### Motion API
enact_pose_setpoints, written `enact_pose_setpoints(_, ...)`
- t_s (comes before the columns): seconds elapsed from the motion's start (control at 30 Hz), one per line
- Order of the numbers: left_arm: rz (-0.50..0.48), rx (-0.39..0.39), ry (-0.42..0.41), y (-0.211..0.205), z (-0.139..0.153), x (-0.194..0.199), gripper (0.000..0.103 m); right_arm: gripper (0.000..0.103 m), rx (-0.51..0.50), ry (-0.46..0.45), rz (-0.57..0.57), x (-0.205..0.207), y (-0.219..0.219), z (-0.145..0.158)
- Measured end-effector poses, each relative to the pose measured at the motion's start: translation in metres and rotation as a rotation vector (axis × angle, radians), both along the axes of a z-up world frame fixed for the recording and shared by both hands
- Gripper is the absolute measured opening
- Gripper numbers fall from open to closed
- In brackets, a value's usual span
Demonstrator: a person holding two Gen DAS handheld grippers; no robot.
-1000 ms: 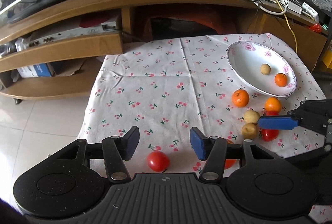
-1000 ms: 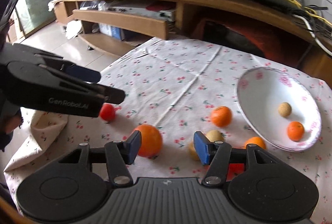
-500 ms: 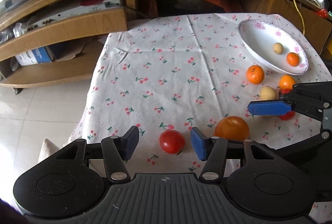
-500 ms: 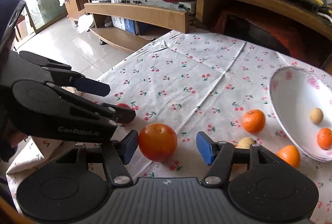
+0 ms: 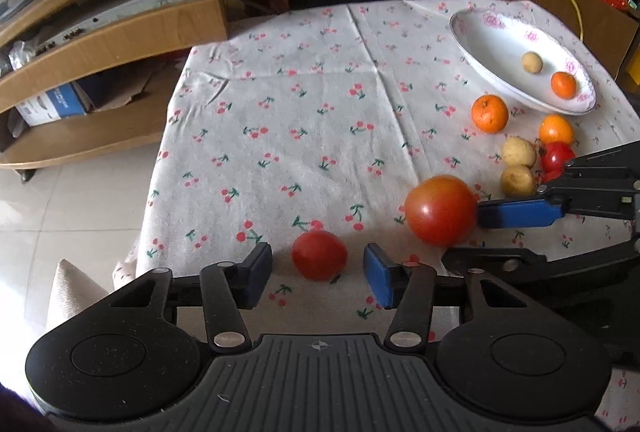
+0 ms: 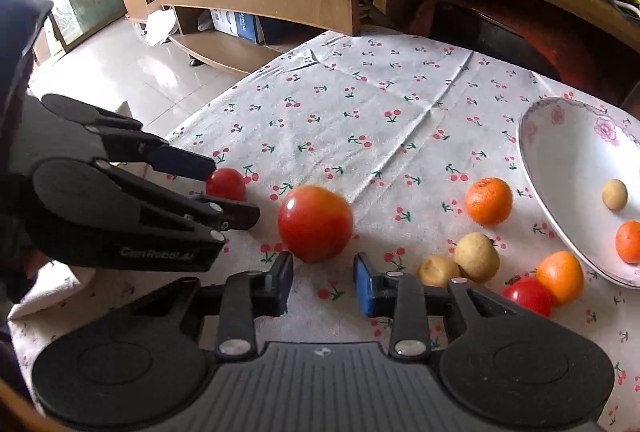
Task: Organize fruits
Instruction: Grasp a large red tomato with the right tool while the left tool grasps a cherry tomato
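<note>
We reach both spread claws at once, left gripper point(image 5: 318, 268) straddling the small tomato point(image 5: 319, 255), right gripper point(image 6: 323, 282) nearing the big tomato point(image 6: 315, 223), ready to squeeze

The black two-finger left gripper point(image 6: 224, 194) body carries grey lettering "GenRobot.AI" (blurred, partly legible).

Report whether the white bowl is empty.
Not empty: the white bowl holds one small tan fruit and one small orange.
</note>
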State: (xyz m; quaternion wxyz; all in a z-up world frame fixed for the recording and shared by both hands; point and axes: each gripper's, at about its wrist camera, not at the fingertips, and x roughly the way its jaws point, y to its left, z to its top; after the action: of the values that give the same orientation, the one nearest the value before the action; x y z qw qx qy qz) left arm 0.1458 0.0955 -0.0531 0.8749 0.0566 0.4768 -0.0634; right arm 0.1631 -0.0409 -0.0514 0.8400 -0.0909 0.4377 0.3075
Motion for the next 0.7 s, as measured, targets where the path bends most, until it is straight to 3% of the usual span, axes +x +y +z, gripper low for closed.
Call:
enact_pose_setpoints(0.17,0.004,0.002,-0.009,-0.002,0.002,0.0,0.036,0.048,0.005,-0.031,-0.011,0.001,-0.006,0.009)
enact_pose_setpoints(0.33,0.004,-0.003,-0.005,0.0,0.003,-0.002,0.035,0.057,0.022,-0.06,-0.012,0.004,-0.003,0.013)
enact_pose_setpoints(0.7,-0.022,0.009,-0.004,-0.002,0.001,-0.004,0.04,0.056,0.005,-0.072,-0.035,0.021,0.006,0.0)
